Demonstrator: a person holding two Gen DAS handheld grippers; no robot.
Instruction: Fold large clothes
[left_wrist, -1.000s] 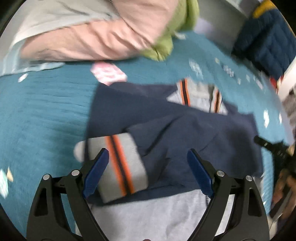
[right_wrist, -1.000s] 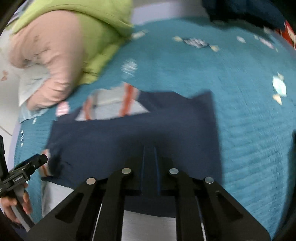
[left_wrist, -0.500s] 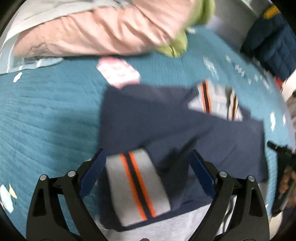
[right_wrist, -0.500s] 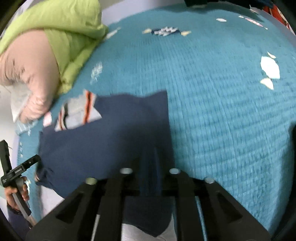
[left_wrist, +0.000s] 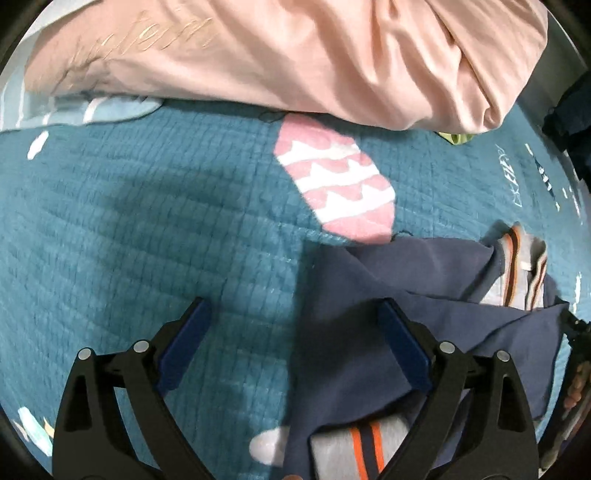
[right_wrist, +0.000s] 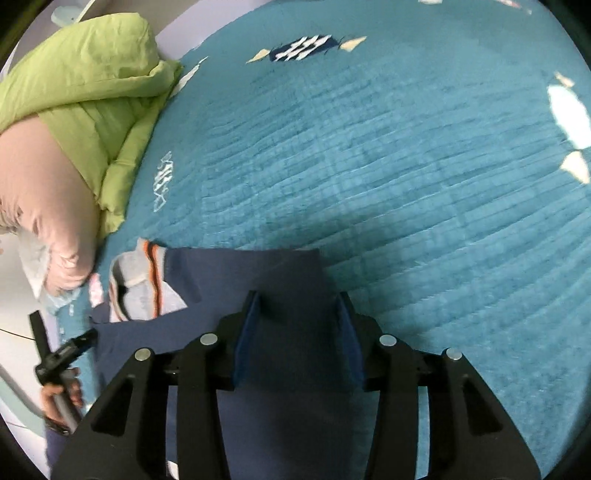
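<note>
**A:** Checking claws first. Left gripper (left_wrist: 291, 343) is spread wide, nothing between the pads; its left pad sits over bare teal bedspread (left_wrist: 129, 229), its right pad over the edge of the navy garment (left_wrist: 369, 325). Right gripper (right_wrist: 295, 332) is partly spread and its jaws have just been opening. Navy cloth lies under and between the pads, but they aren't pressing on it, so I read that as released.

**B:** Where's the garment relative to each?

**A:** Flat on the bedspread. From the left claw it lies to the right and slightly below; its left edge runs roughly up the view, just inside the right pad. From the right claw it's directly underneath and spreads to the left, with its right edge running just past the right pad. The grey, orange-striped collar (right_wrist: 140, 284) is at the far left of that view; a striped cuff (left_wrist: 365, 454) lies near the base of the left claw.

**B:** So which takes the next grab?

**A:** My guess is each hand takes its own side edge. The right is already on cloth; the left needs to shift right.

**B:** Beyond that?

**A:** Pink bedding (left_wrist: 295, 55) and a green pillow (right_wrist: 92, 85) further back, well clear of the garment.
</note>
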